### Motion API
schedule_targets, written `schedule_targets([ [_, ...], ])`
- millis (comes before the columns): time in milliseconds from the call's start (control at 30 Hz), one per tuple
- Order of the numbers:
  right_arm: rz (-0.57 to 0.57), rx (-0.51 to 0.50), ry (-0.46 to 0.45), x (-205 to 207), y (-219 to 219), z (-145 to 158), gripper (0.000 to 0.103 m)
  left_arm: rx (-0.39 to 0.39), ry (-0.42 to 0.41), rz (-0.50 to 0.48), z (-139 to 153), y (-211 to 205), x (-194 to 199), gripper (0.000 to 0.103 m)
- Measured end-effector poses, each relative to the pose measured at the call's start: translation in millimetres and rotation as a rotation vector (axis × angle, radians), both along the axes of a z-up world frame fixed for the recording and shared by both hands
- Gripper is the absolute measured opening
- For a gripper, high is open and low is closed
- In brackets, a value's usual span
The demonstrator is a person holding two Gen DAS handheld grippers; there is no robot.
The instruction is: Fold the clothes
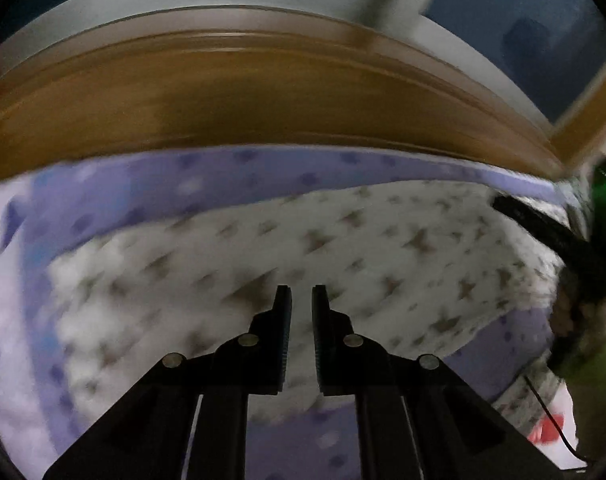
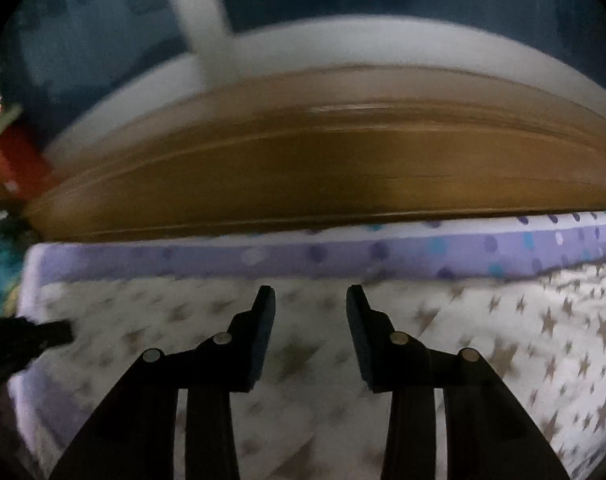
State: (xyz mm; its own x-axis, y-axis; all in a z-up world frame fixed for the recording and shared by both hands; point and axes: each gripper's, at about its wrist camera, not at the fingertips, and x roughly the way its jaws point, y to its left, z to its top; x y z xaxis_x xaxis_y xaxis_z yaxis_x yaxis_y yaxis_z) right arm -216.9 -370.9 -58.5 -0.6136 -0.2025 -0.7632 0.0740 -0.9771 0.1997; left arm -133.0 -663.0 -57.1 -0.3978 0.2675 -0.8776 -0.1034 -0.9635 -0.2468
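Both views are smeared by motion blur. A white cloth garment printed with grey-brown stars (image 1: 343, 248) lies spread on a purple bedsheet dotted in darker purple and blue (image 1: 151, 184), filling the middle of the left wrist view from 9 o'clock to 3 o'clock. The left tongs (image 1: 301, 300) hang over it at 6 o'clock, jaws nearly together with a narrow gap and no cloth visibly between them. At 3 o'clock in that view the right tongs (image 1: 503, 202) reach in dark over the garment's far edge. In the right wrist view the right tongs stand at 6 o'clock, jaws parted fairly wide and holding nothing, above the same starred garment (image 2: 523, 340). A brown wooden bed board (image 2: 343, 160) arcs across at 12 o'clock beyond the sheet, and the left tongs' dark tip shows at 9 o'clock.
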Motion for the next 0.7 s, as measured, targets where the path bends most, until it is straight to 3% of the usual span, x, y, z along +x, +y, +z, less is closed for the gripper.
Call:
schedule_targets([
  [33,0.043,-0.014,0.003,10.8,-12.9,0.8,0.037,-0.008,-0.001,0.037,1.1,-10.3,6.1,0.016],
  [167,0.236,-0.044,0.004,45.5,-74.4,-4.5,0.044,-0.016,0.007,0.141,9.4,-44.6,25.5,0.022],
  [300,0.381,0.031,0.022,63.8,-150.7,-13.1,0.046,-0.081,0.017,0.147,13.5,-68.9,26.7,0.023],
  [400,0.448,0.016,0.004,69.8,-203.4,-17.8,0.046,-0.098,0.03,0.125,12.1,-88.3,17.5,0.023],
  [600,0.441,0.056,-0.003,81.1,-295.8,-15.6,0.047,-0.061,0.022,-0.011,0.2,-116.5,-7.2,0.023],
  [700,0.413,0.081,0.013,79.6,-330.0,-16.1,0.056,-0.035,0.016,-0.091,-6.0,-129.3,-20.5,0.023],
])
